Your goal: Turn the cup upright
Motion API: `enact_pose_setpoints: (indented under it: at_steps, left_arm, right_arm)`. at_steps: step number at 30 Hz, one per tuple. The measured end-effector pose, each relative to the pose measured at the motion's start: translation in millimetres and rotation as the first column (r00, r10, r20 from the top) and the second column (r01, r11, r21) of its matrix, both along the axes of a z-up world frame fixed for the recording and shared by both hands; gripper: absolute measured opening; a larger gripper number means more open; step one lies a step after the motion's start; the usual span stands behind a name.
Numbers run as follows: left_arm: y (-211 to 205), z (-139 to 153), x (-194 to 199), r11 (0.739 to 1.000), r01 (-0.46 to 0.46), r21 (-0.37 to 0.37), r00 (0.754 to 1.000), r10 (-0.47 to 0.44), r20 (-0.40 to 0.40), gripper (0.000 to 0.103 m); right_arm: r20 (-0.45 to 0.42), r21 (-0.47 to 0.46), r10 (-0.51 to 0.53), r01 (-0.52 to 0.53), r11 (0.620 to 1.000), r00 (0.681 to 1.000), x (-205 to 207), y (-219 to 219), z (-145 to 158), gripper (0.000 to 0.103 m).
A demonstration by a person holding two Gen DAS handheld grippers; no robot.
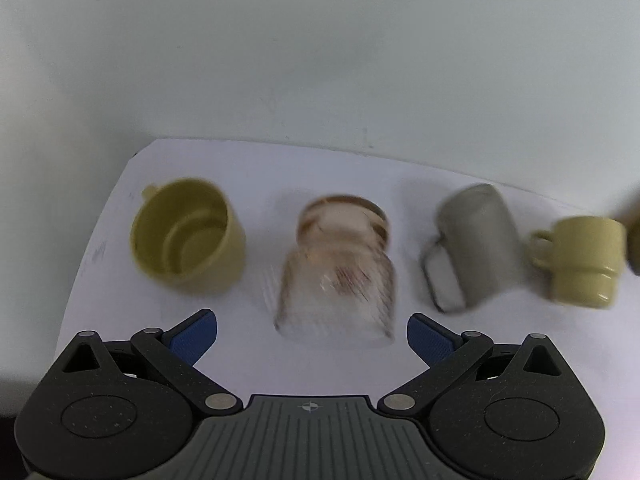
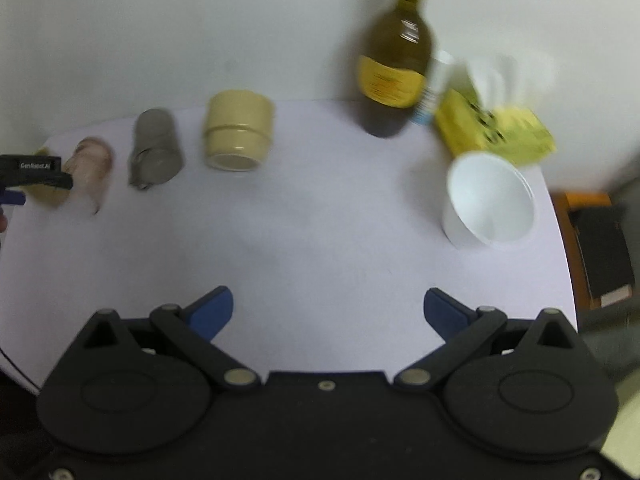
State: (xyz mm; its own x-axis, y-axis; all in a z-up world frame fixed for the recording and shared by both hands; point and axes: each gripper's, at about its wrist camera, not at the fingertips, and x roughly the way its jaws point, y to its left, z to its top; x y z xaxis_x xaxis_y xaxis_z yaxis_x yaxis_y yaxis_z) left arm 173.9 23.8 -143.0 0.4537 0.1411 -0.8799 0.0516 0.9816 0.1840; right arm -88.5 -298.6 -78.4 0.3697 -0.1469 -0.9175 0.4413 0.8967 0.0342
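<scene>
- The glass cup (image 1: 338, 268) appears to stand mouth-down on the table (image 1: 240, 360), straight ahead of the left gripper (image 1: 312, 334), long axis roughly vertical; blur limits certainty.
- Left gripper: fingers spread wide, holding nothing, just short of the cup.
- Judged progress: not yet gripped, flip still to do.
- Beside it: an upright yellow mug (image 1: 186, 236) to the left, a grey mug (image 1: 472, 248) to the right.
- Right gripper (image 2: 328, 314): spread, empty, well apart from the cup.
</scene>
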Motion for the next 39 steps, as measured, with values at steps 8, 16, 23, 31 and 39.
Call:
enact_pose_setpoints:
  at_steps: [8, 16, 23, 31, 39]
  left_arm:
    - [5, -31, 35, 0.980, 0.014, -0.198, 0.988, -0.044, -0.149, 0.091]
    - [-14, -33, 27, 0.987, 0.050, -0.150, 0.986, -0.073, -0.152, 0.078]
    - [2, -38, -10, 0.990, 0.038, -0.135, 0.985, -0.060, -0.160, 0.078]
    - [20, -40, -70, 0.992, 0.036, -0.122, 0.981, -0.059, -0.186, 0.078]
    - [33, -43, -125, 0.988, 0.020, -0.156, 0.973, -0.055, -0.222, 0.082]
  right_arm:
    - [0.006, 0.002, -0.131, 0.131, 0.991, 0.991, -34, 22, 6, 0.103]
    - [0.047, -0.021, -0.276, 0.277, 0.961, 0.960, -70, 17, 19, 0.103]
    - [0.064, -0.018, -0.272, 0.273, 0.962, 0.960, -76, 21, 24, 0.103]
    - [0.073, -0.013, -0.159, 0.161, 0.987, 0.985, -61, 41, 24, 0.103]
    - [0.066, -0.021, -0.011, 0.013, 1.000, 0.998, -42, 73, 25, 0.103]
